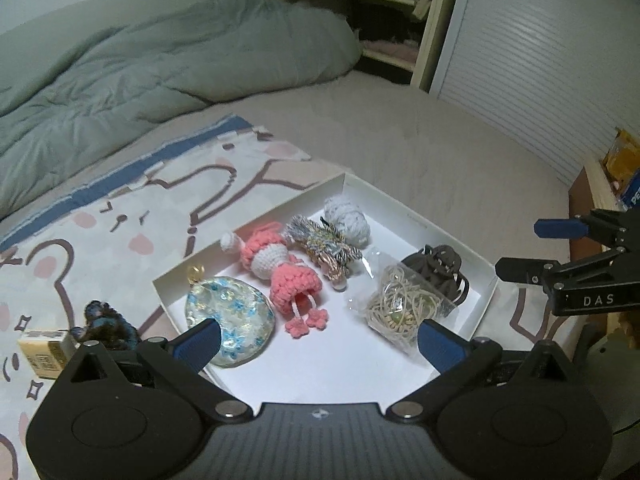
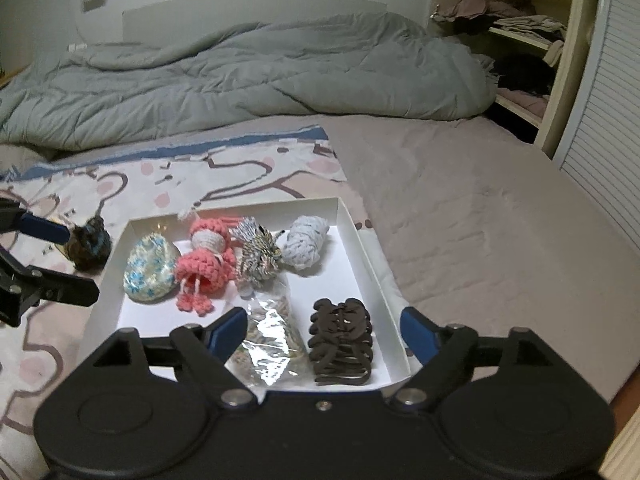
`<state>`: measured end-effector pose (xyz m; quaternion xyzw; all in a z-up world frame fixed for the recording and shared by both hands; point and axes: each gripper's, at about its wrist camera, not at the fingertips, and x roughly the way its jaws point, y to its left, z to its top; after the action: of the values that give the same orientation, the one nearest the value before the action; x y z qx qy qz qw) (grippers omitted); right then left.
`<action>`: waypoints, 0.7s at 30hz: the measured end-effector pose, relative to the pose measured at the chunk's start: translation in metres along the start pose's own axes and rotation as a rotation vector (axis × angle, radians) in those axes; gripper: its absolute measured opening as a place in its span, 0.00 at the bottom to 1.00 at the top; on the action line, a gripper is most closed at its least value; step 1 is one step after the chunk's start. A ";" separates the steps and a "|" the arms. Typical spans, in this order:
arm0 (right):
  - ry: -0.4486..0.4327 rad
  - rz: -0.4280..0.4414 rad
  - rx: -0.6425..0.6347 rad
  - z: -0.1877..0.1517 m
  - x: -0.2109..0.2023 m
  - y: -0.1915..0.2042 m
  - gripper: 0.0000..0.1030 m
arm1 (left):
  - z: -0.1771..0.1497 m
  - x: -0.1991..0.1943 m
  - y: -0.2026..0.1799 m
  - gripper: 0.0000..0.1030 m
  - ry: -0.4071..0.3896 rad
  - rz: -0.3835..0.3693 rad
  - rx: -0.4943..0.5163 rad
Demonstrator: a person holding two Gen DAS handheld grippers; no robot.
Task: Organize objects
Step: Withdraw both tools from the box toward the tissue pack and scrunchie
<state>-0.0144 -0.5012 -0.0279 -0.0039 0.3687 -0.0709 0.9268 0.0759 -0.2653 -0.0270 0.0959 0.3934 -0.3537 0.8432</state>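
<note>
1. The left gripper hangs over the near edge of the white box, its blue-padded fingers spread wide with nothing between them.
2. The right gripper is also spread wide and empty above the near end of the box; its left finger covers part of the clear bag.
3. Inside the box lie a glass disc, a pink crochet doll, a striped tassel piece, a pale yarn bundle, the clear bag of cord and beads, and a brown hair claw.
4. The bag's contents are hard to make out through the glare on the plastic.
5. The left finger hides the near rim of the disc.
6. Outside the box, on the patterned blanket, sit a dark blue-flecked object, too blurred to identify, and a small cream box partly hidden by the gripper body.
7. A grey duvet is bunched up behind.
</note>
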 end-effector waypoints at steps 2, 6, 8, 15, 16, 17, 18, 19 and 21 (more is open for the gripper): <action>-0.014 -0.004 0.007 0.000 -0.006 0.002 0.87 | -0.003 -0.007 0.001 1.00 -0.022 0.008 0.003; -0.038 -0.001 0.032 -0.001 -0.015 0.006 0.94 | -0.009 -0.017 0.003 1.00 -0.063 0.037 -0.012; -0.046 0.002 0.050 -0.002 -0.019 0.009 0.95 | -0.012 -0.020 0.004 1.00 -0.077 0.042 -0.025; -0.055 -0.005 0.065 -0.004 -0.028 0.018 0.98 | -0.019 -0.031 0.010 1.00 -0.118 0.049 -0.054; -0.054 -0.006 0.066 -0.005 -0.029 0.019 0.98 | -0.020 -0.032 0.011 1.00 -0.117 0.053 -0.054; -0.054 -0.009 0.069 -0.005 -0.029 0.020 0.99 | -0.021 -0.033 0.012 1.00 -0.120 0.057 -0.055; -0.055 -0.011 0.072 -0.005 -0.030 0.020 0.99 | -0.022 -0.034 0.013 1.00 -0.125 0.062 -0.057; -0.056 -0.014 0.077 -0.005 -0.030 0.020 0.99 | -0.023 -0.034 0.014 1.00 -0.128 0.066 -0.060; -0.059 -0.017 0.086 -0.004 -0.031 0.021 0.99 | -0.026 -0.035 0.017 1.00 -0.129 0.077 -0.063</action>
<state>-0.0373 -0.4761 -0.0110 0.0307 0.3376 -0.0946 0.9360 0.0563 -0.2231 -0.0203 0.0611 0.3451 -0.3139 0.8824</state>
